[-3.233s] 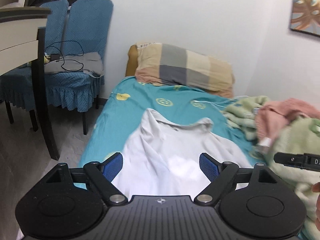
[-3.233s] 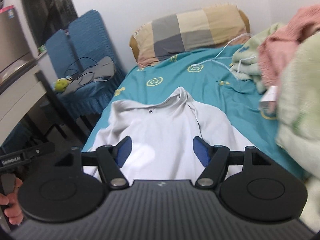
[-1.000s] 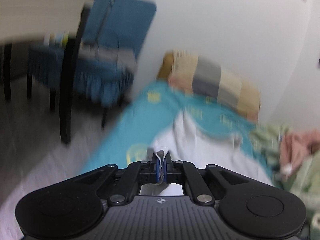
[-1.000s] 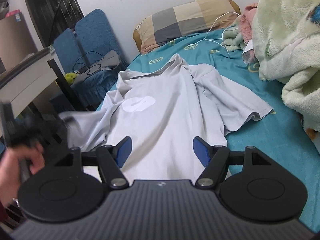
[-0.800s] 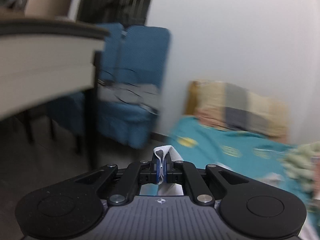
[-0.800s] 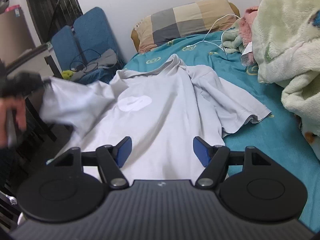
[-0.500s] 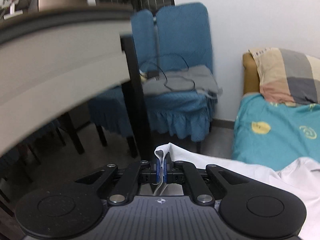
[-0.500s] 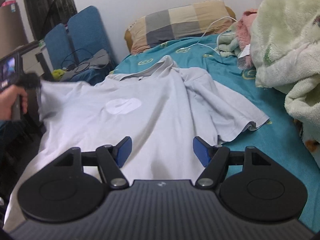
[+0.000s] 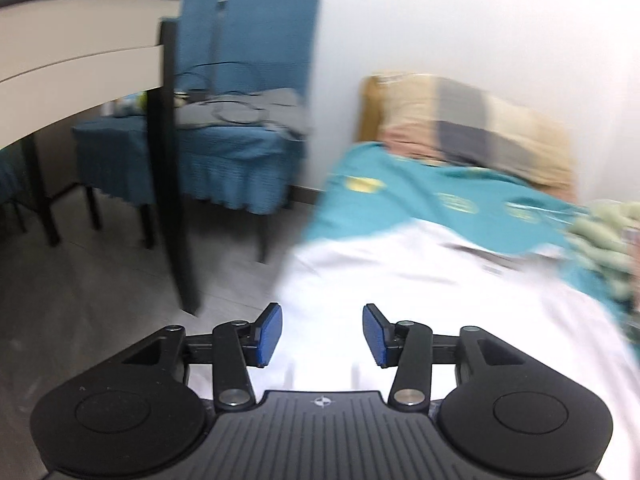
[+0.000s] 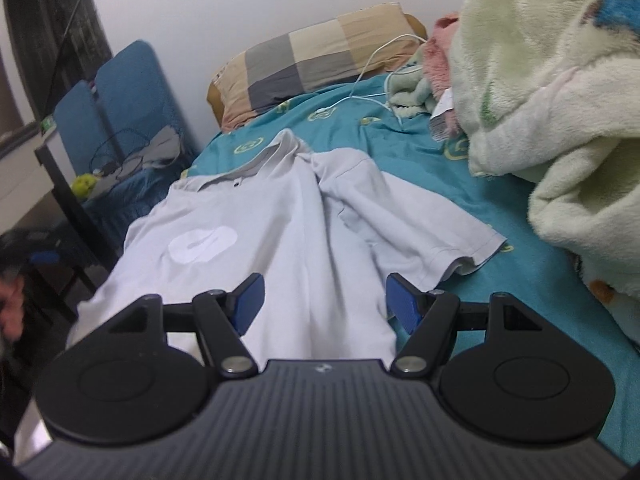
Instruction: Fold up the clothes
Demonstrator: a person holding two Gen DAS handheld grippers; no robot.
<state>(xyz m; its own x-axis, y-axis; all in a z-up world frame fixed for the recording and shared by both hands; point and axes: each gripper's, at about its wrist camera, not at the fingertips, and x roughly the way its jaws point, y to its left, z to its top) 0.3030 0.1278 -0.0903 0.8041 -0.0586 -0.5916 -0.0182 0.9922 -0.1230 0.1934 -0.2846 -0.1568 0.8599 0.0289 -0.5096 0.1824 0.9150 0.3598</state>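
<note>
While the pale grey polo shirt (image 10: 280, 236) lies spread face-up on the teal bed sheet (image 10: 448, 148), its collar toward the far checked pillow (image 10: 316, 60) and one short sleeve stretched out to the right, both grippers hover over its near hem. On the left gripper (image 9: 322, 334) the blue-padded fingers (image 9: 269, 332) have just been opening and now stand apart, with only loose white cloth lying below the gap and nothing pinched. On the right gripper (image 10: 324, 304) the fingers (image 10: 249, 303) are spread wide above the lower part of the shirt, gripping nothing. The shirt's left edge lies along the left side of the bed, where the left-wrist view is blurred. A fluffy pale green blanket (image 10: 560, 92) is heaped on the right of the bed, well apart from the shirt body, and a white cable (image 10: 372, 76) trails across the sheet near the pillow. Blue-covered chairs (image 9: 248, 92) stand to the far left, beside a dark-legged surface (image 9: 80, 52).
</note>
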